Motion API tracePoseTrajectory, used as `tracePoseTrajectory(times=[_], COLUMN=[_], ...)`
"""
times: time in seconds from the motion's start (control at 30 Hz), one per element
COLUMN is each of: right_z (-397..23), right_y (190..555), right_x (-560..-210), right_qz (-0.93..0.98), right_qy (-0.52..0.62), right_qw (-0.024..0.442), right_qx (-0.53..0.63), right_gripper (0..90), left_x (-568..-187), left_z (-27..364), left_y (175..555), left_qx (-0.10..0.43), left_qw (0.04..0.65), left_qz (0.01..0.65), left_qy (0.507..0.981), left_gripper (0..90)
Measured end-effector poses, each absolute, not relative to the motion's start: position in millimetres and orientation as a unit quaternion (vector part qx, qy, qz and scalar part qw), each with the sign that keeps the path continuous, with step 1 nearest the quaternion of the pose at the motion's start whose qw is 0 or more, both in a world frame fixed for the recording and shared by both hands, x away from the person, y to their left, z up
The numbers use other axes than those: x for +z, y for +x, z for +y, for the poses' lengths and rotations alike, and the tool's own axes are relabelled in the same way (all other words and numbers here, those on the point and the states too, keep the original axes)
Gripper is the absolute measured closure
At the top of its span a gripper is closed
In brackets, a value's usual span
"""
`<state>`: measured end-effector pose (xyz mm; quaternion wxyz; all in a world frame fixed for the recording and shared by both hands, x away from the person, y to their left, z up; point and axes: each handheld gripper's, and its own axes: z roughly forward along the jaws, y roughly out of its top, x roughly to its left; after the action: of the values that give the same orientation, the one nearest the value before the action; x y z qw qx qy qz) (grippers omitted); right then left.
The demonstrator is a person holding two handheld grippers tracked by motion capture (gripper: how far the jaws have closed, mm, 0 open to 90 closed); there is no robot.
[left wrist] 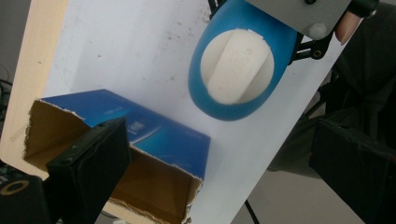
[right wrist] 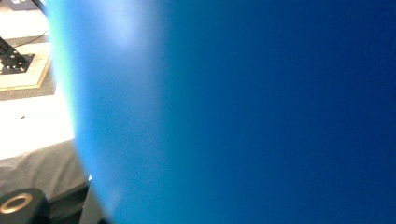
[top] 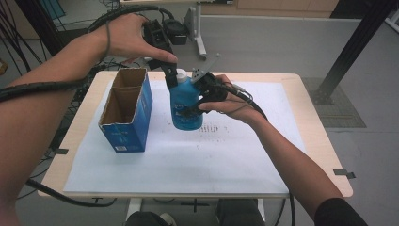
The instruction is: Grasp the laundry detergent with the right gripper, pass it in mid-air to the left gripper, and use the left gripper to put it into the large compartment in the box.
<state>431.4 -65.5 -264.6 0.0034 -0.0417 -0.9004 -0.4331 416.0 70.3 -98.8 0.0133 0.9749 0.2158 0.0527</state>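
Here the high view shows the blue bottle (top: 186,107) upright above the desk (top: 310,136), clamped by the right gripper (top: 200,101); its fingers are pinched onto the body. The left gripper (top: 170,75) hovers at the white cap (left wrist: 237,65), fingers wide apart. Beside the bottle stands an open blue carton (top: 127,110).

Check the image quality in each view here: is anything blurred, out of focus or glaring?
High view: evenly lit and fairly sharp, the blue bottle and the open box are clear. Left gripper view: the bottle's white cap is sharp, but the near black pads are soft. Right gripper view: the bottle is so close it is a defocused blue mass, with washed-out white paper at the left edge.
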Motion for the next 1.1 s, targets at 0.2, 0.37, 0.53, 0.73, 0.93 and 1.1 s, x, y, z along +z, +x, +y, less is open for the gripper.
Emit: tracePoseTrajectory(times=[0.2, 0.37, 0.53, 0.73, 0.93, 1.1], right_z=[-65.5, -66.9, -68.3, -67.4, -68.4, -68.4], right_y=[427.0, 423.6, 419.1, 415.3, 413.0, 409.2], right_x=[-267.1, -269.5, -269.9, -267.8, -270.5, -270.3], right_qz=[-0.894, -0.893, -0.892, -0.89, -0.888, -0.885], right_qy=[-0.029, -0.027, -0.016, -0.006, 0.0, 0.014], right_qw=[0.002, 0.002, 0.0, -0.004, 0.002, 0.007], right_qx=[-0.448, -0.449, -0.451, -0.456, -0.46, -0.465], right_gripper=[44.2, 44.1, 44.0, 44.0, 44.0, 44.0], left_x=[-102.9, -107.4, -118.0, -127.5, -133.3, -138.5], left_z=[65.1, 60.6, 52.3, 46.1, 43.2, 42.1], left_y=[411.1, 408.9, 408.9, 409.8, 409.1, 409.0], left_qx=[0.05, 0.042, 0.039, 0.016, -0.002, -0.011], left_qw=[0.012, 0.016, -0.008, -0.009, 0.002, 0.006], left_qz=[0.202, 0.191, 0.175, 0.169, 0.157, 0.155], left_qy=[0.978, 0.981, 0.984, 0.986, 0.988, 0.988], left_gripper=[6.1, 5.8, 5.7, 5.7, 5.6, 5.6])
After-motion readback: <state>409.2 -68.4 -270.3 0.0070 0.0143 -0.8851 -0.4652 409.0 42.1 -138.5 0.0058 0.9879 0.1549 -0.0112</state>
